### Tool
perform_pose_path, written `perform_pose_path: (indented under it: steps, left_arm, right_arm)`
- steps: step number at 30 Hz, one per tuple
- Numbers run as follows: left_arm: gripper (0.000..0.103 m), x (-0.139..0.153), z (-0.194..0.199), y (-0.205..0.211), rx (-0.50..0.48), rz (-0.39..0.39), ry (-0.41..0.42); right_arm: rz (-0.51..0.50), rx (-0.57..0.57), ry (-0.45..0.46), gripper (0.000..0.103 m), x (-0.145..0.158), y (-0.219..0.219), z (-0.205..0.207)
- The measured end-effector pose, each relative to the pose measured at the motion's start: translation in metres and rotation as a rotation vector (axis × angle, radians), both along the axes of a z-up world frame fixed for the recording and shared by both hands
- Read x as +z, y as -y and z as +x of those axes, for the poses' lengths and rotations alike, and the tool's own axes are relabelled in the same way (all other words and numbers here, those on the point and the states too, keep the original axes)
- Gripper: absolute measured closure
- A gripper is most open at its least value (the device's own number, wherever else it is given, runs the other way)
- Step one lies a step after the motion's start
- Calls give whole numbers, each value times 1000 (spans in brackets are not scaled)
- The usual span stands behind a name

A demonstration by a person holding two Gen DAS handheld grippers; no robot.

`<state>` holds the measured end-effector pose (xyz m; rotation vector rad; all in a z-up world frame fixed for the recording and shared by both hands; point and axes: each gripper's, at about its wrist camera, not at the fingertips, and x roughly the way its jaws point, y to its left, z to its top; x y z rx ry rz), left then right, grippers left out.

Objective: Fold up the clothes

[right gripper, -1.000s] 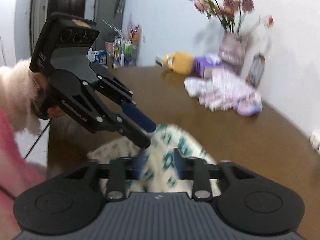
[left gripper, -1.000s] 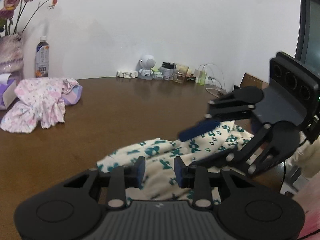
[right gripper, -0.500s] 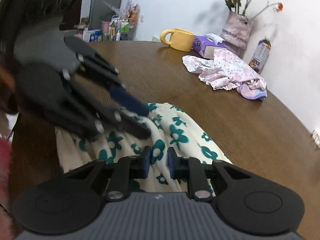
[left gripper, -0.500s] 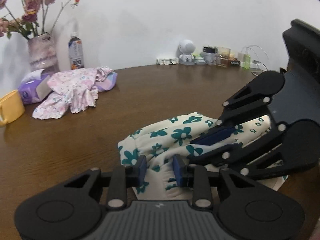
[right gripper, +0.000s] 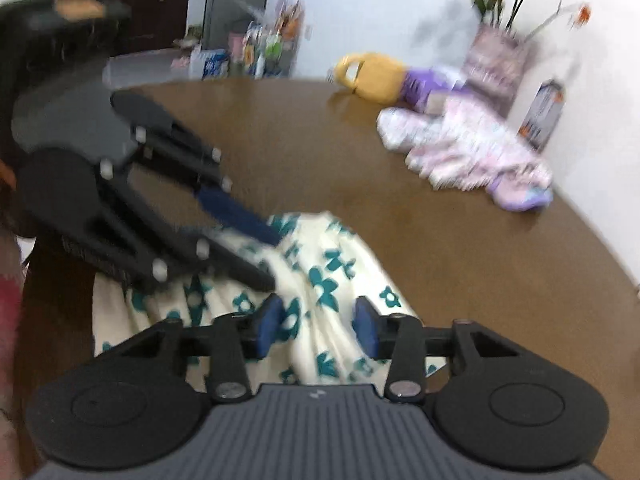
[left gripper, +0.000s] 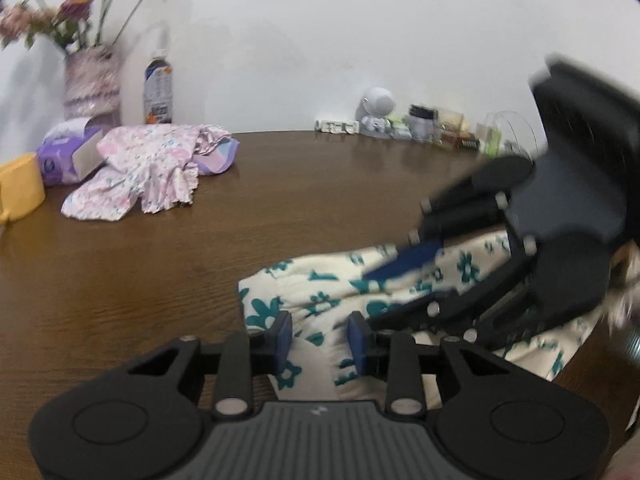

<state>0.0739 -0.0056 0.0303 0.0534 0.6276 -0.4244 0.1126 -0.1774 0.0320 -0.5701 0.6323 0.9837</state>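
I am working in a lived-in home, at a brown wooden table [left gripper: 280, 200] against a white wall. On it I see a vase of flowers [left gripper: 93, 84], a drink bottle [left gripper: 158, 94], a yellow mug [right gripper: 374, 76], a tissue pack [left gripper: 66, 152], a small robot figurine [left gripper: 376, 112] and crumpled pink clothes [left gripper: 148, 168]. A dark door [right gripper: 148, 4] and a cluttered shelf [right gripper: 264, 44] show behind.

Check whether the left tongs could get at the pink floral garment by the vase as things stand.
Probably yes. Bare wooden table lies between the open left tongs and the pink floral garment; nothing blocks the path, though they hover over the cream green-flowered garment now.
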Motion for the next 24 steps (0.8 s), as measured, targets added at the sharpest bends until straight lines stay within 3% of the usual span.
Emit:
perform_pose_path:
  steps: [2,7,11,24]
  left_arm:
    - [77,3,5,-1,-2,-12,-4]
    - [84,10,18,-2,-6,-41,-14]
    - [85,-3,23,3,-31,-11,-44]
    - [85,-9,21,0,-37,-20,-26]
  right_arm:
    - [-7,-6,6,83,-2,2,-5]
    - [-21,-44,90,85,-8,-1,-26]
    - [-64,-75,176,86,-12,-11,-42]
    - [-19,-126,151,86,-13,-6,-40]
